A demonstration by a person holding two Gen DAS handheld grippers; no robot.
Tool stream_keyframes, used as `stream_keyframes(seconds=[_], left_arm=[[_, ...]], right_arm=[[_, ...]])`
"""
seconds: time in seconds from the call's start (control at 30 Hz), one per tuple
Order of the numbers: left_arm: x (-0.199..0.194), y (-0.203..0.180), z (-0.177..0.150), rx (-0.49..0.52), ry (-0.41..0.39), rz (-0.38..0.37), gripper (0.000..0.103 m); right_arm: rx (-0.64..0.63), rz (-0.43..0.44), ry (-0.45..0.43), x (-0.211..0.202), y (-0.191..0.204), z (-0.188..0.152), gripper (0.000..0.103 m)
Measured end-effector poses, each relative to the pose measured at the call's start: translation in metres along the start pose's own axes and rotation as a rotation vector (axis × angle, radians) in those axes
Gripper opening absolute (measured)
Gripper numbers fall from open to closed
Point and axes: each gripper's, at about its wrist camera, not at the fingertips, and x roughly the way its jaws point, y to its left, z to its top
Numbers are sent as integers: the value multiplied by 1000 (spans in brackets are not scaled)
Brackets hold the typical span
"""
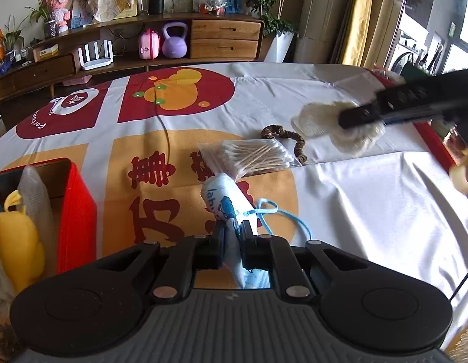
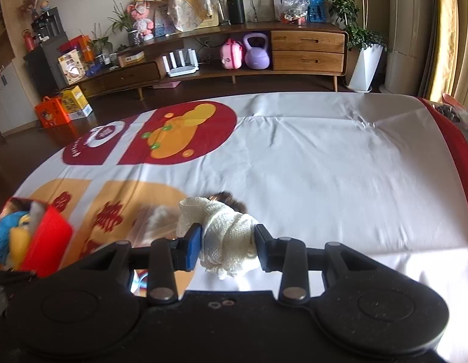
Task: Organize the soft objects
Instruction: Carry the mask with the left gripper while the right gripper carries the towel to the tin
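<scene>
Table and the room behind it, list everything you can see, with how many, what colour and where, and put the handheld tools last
Tablecloth: one, white with red and orange prints, covering the table.
Red box: one, left edge, holding yellow, blue and white soft items.
Face mask: one, white and blue with blue loops, pinched in the left tool.
Cotton swabs: one clear bag, mid-table.
Scrunchie: one, brown, behind the swabs.
Knit cloth: one, cream, gripped in the right tool.
Sideboard: one, wood, back wall.
Kettlebell: one, purple, sideboard shelf.
Pink case: one, beside the kettlebell.
Left tool: black, shut on the mask.
Right tool: black with a blue pad, shut on the cloth.
</scene>
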Motion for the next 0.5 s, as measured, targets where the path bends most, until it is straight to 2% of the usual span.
stream_keyframes(seconds=[0.5], left_arm=[[-60,17,-14,-39,-21,2,9]], right_arm=[[-65,79,12,-61,52,-37,36]])
